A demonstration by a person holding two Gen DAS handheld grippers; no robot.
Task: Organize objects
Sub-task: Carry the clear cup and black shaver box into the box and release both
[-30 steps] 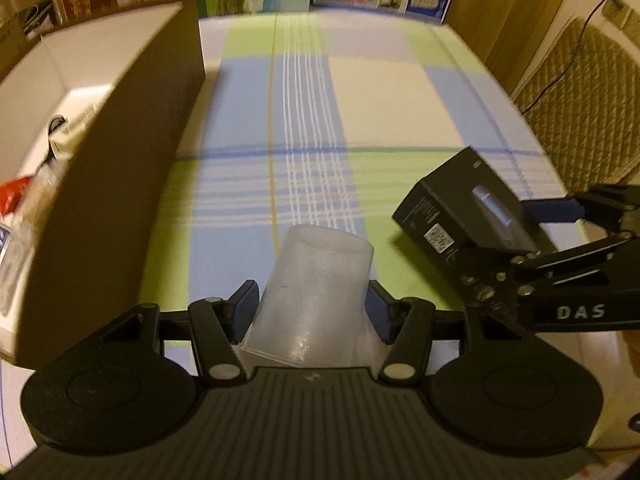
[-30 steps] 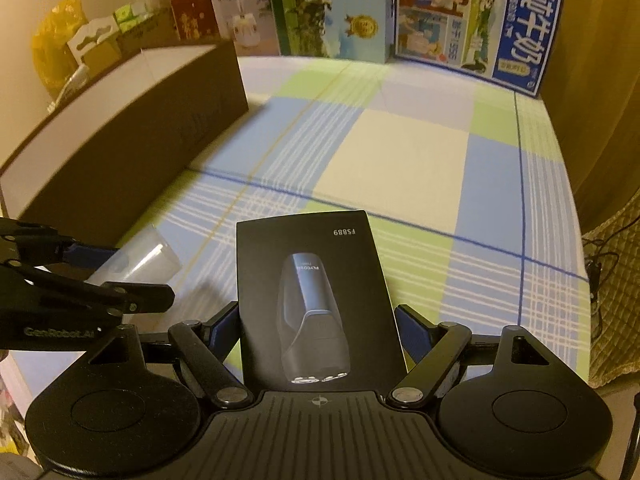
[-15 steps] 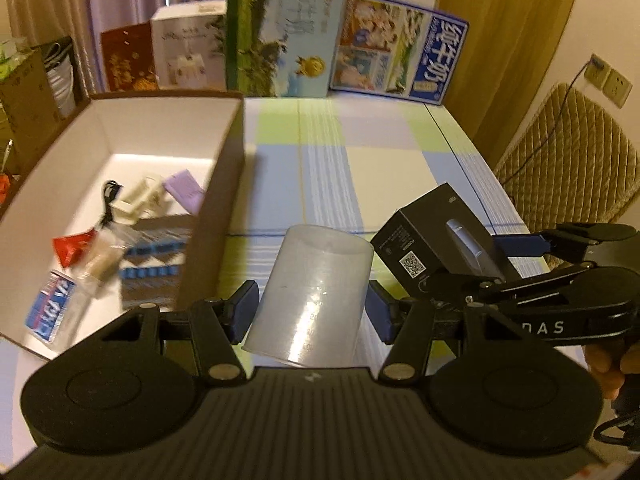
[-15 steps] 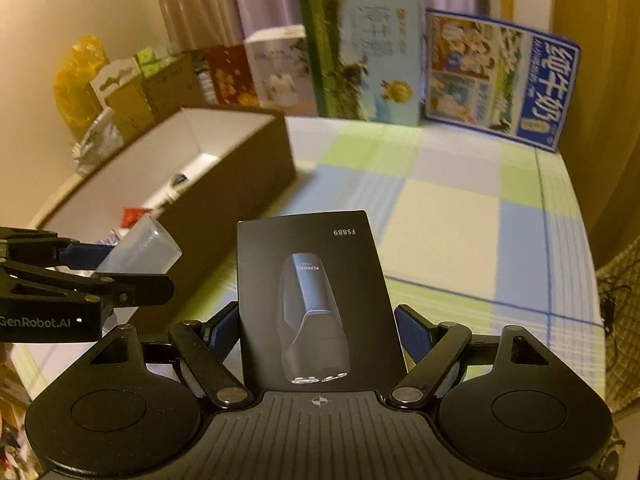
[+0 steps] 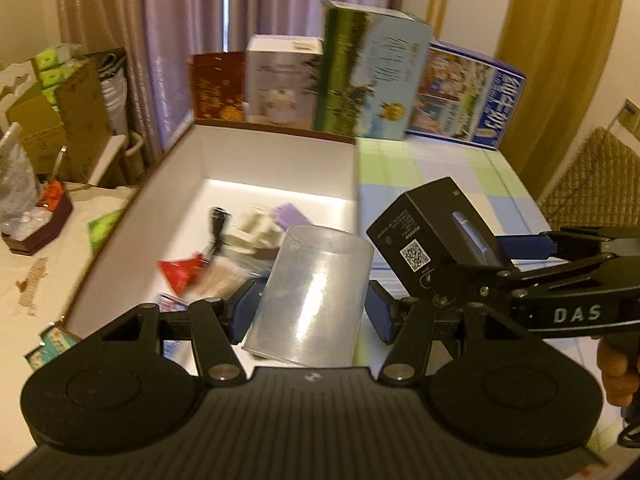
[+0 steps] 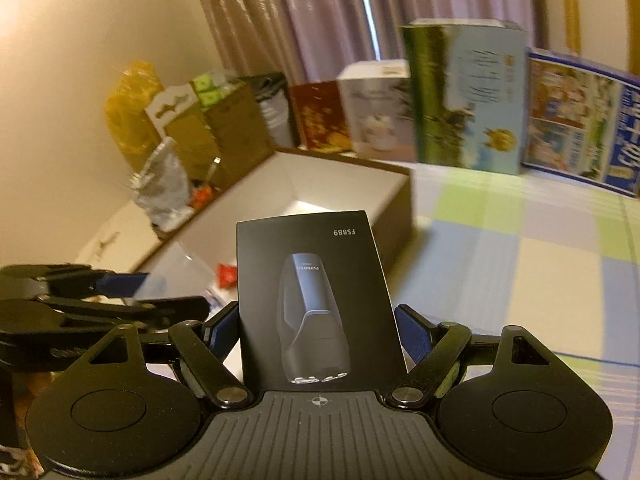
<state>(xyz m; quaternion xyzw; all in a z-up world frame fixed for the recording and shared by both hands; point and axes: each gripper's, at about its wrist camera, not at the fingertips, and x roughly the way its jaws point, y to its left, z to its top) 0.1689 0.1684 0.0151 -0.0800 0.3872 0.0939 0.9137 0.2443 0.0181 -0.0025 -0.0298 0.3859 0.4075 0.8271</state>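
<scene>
Cup: clear plastic cup [image 5: 310, 296], held up in the air btwn the blue pads of the left gripper [image 5: 310, 314], rim end toward the camera, base pointing away; sits over the near right corner of the box's inside in left wrist view.
Left claw: pinching the cup on both sides; pads [image 5: 244, 312] touching its walls.
Shaver box: black shaver box [image 6: 316, 304], printed face up w/ "FS889" at the far end, pinched by the right gripper [image 6: 320, 330]; also seen in left wrist view [image 5: 436, 232], just right of the cup, QR label facing the camera.
Right claw: pressed onto the shaver box's two long edges; blue pads [image 6: 414, 334] against it.
Cardboard box: open cardboard box [image 5: 132, 216], white inside, brown outside, on the left side of the table; holds small items, blurred, incl. a red packet [image 5: 182, 272] and a purple item [image 5: 290, 216].
Table: checked cloth [image 6: 520, 264], green/blue/cream, right of the cardboard box.
Far edge: row of upright cartons [image 5: 368, 72] along the far side of the table, curtain [image 5: 168, 20] behind.
Right side: woven chair back [image 5: 596, 176].
</scene>
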